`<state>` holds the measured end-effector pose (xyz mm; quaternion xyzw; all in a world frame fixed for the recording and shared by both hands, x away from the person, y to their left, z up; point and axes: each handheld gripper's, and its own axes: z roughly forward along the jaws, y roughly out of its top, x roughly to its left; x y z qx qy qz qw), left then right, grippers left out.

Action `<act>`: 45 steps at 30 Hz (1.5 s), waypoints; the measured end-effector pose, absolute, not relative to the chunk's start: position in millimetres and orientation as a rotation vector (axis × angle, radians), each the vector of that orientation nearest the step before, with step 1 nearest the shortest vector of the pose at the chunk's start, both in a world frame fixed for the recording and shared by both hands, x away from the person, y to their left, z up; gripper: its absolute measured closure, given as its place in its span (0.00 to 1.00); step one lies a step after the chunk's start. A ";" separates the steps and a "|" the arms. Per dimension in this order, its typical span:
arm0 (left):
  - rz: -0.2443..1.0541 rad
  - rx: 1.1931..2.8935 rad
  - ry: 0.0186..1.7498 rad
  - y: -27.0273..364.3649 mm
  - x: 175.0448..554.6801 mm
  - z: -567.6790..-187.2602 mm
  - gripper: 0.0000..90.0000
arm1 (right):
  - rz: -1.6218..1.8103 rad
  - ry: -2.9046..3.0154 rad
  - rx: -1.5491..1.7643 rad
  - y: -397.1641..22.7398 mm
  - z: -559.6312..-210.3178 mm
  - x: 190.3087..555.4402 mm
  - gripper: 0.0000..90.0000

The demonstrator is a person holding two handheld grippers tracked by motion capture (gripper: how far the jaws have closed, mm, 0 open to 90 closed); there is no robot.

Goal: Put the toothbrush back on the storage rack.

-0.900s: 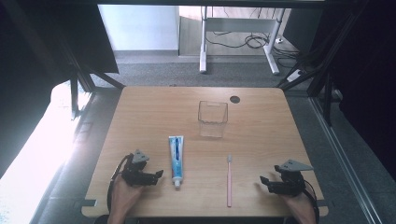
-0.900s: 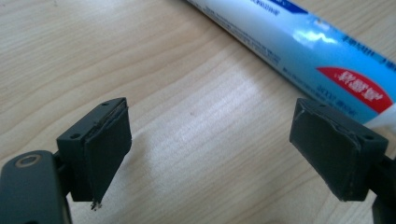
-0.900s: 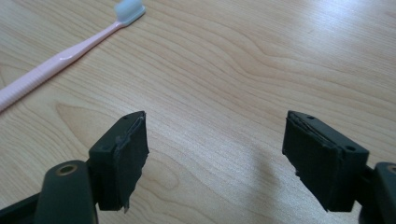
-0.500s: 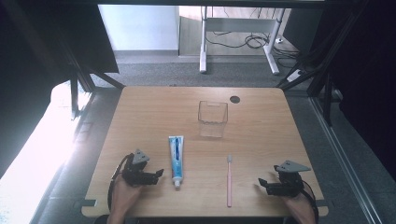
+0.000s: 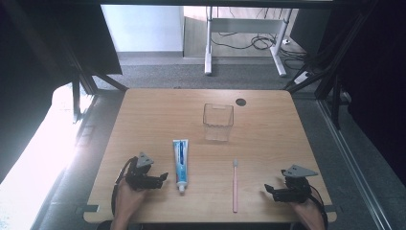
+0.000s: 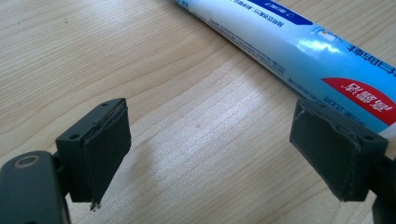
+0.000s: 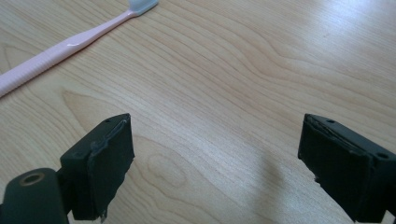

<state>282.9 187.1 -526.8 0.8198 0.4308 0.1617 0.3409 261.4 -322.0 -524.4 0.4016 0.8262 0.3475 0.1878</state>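
A blue and white toothpaste tube (image 5: pixel 181 164) lies lengthwise on the wooden table (image 5: pixel 158 115), its cap toward the front edge. My left gripper (image 5: pixel 163 178) stands open just left of the tube's cap end; in the left gripper view the tube (image 6: pixel 299 51) runs past the right jaw, with bare wood between the jaws (image 6: pixel 212 158). A pink toothbrush (image 5: pixel 234 184) lies right of centre, bristles away from me. My right gripper (image 5: pixel 267 190) is open to its right, and the right gripper view has the toothbrush (image 7: pixel 70 46) at upper left, apart from the jaws (image 7: pixel 215 172).
A clear square plastic cup (image 5: pixel 218 121) stands upright past the tube and brush, near the table's middle. A dark round hole (image 5: pixel 240 102) marks the far edge. Beyond the table are grey carpet and white desk legs (image 5: pixel 208 43).
My right gripper has slid a little toward the front edge. The left gripper, tube, toothbrush and cup stay where they were.
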 end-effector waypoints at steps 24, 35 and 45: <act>0.426 2.146 1.118 188.4 283.8 -528.3 0.14 | 1.001 2.402 1.173 -306.3 -505.5 262.3 0.56; 0.422 2.152 1.114 186.2 283.8 -530.0 0.14 | 0.984 2.455 1.088 -295.2 -501.2 265.4 0.93; 0.430 2.153 1.109 186.8 283.3 -529.6 0.15 | 1.003 2.520 1.033 -279.3 -498.5 267.9 1.00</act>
